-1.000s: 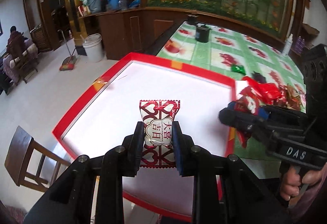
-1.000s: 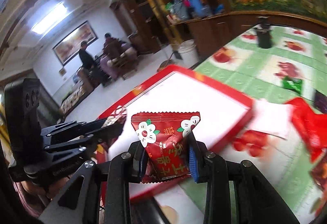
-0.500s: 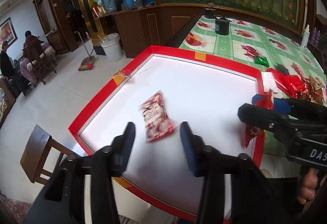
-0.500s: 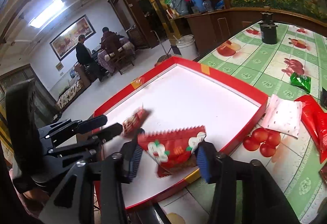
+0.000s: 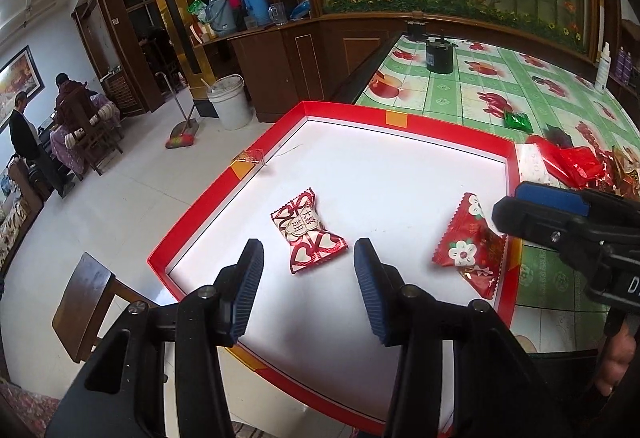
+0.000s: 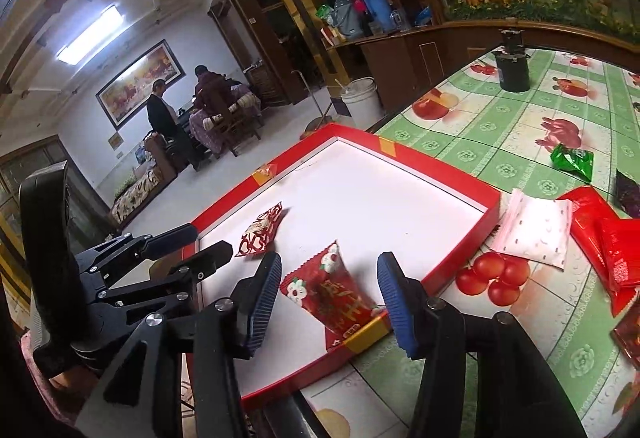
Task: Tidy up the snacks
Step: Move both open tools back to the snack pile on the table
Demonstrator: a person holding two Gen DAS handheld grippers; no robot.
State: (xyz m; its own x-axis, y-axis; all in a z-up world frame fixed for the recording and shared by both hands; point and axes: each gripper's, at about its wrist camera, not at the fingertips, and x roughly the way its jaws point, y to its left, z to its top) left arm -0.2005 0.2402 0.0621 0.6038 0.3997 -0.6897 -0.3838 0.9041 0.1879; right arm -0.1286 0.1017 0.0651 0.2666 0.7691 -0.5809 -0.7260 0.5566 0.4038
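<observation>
Snacks are lying released in the red tray (image 5: 188, 222): heart-print candy (image 5: 308, 234) near its left edge, flower-print packet (image 5: 472, 246) against its right edge, while I am holding left gripper (image 5: 308, 286) and right gripper (image 6: 328, 290) part-open, empty, and withdrawing straight up to avoid nudging either.

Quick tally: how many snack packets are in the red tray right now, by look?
Heart-pattern packet: 1
Red flower-print packet: 1
Total in the red tray: 2
</observation>
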